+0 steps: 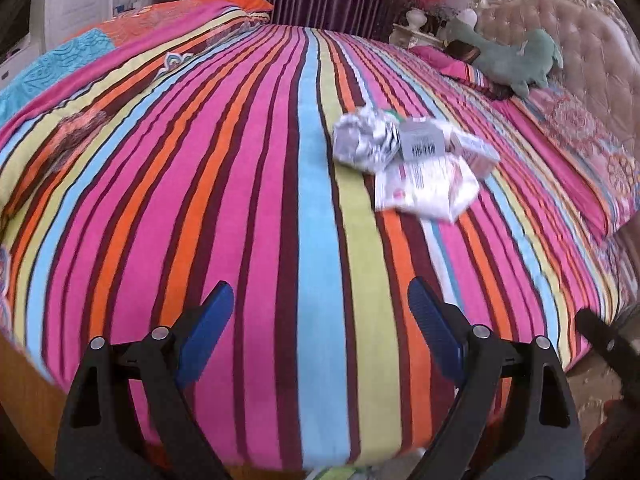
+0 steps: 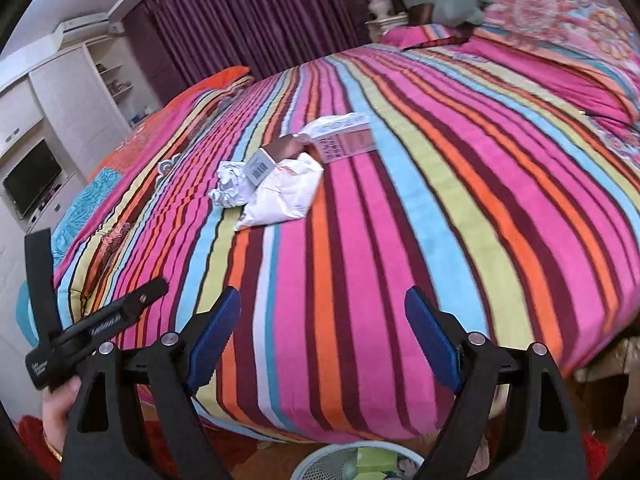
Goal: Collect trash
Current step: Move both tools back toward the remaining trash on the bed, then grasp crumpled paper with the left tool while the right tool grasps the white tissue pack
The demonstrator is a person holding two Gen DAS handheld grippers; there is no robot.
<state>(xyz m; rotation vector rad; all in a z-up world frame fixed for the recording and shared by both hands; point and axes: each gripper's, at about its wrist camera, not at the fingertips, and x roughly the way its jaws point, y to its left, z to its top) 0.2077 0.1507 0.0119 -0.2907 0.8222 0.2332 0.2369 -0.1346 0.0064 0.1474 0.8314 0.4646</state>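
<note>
A pile of trash lies mid-bed: a crumpled silver foil ball (image 1: 366, 142) (image 2: 230, 186), a small grey barcode box (image 1: 422, 142) (image 2: 262, 166), a white crumpled packet (image 1: 430, 190) (image 2: 282, 192) and a pink-white carton (image 1: 474, 148) (image 2: 346, 138). My left gripper (image 1: 320, 308) is open and empty over the bed's near edge, well short of the pile. My right gripper (image 2: 322, 312) is open and empty, also near the bed's edge. The left gripper's body (image 2: 96, 324) shows at the left of the right wrist view.
The bed has a striped multicoloured blanket (image 1: 240, 200). A green plush toy (image 1: 516, 60) and pillows lie by the tufted headboard (image 1: 580, 40). A mesh waste bin (image 2: 360, 464) with green trash stands on the floor below the right gripper. White cabinets and a TV (image 2: 32, 180) stand at left.
</note>
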